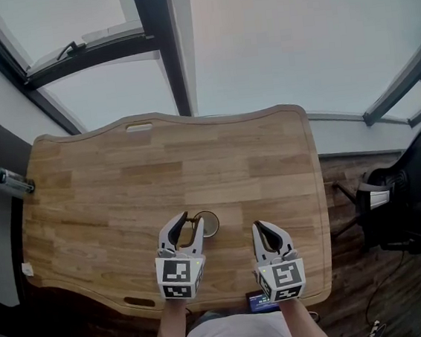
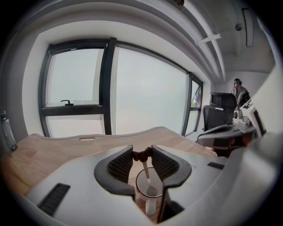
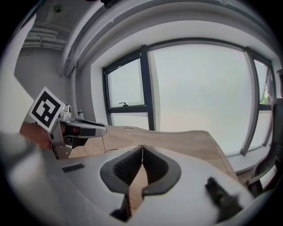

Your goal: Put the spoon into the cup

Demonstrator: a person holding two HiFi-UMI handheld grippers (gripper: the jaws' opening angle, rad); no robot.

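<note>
Two tools, one in each hand, both over the near edge of the counter (image 1: 122,181).

Left tool (image 2: 142,153): jaws part-way apart, pads clamped on the dark knob at the top of the spoon (image 2: 146,171). The spoon hangs tip-down from the jaw tips, with a pale shaft tilted slightly. Its bowl end is inside the cup (image 2: 151,208), below the rim. Can't tell whether it touches the bottom.

The cup stands upright on the counter right under the left tool's jaw tips. It has a white interior and a darker rim. In the head view it shows just right of those tips, partly covered by the right-hand jaw, near the front edge and roughly centred left to right.

Right tool (image 3: 142,149): jaws together, pads meeting at the tips, nothing between them. It hovers beside the left tool, apart from it and from the cup. The right gripper view shows only bare wood through the gap below its pads, plus the left tool's marker cube off to the left.

Further out:
- A bottle (image 1: 11,180) sits at the far left edge of the counter.
- A large window (image 1: 294,35) with dark frames lies beyond the far edge.
- A black chair (image 1: 408,195) is on the floor to the right.
- A person (image 2: 239,90) stands behind the chair, in the left gripper view only.
</note>
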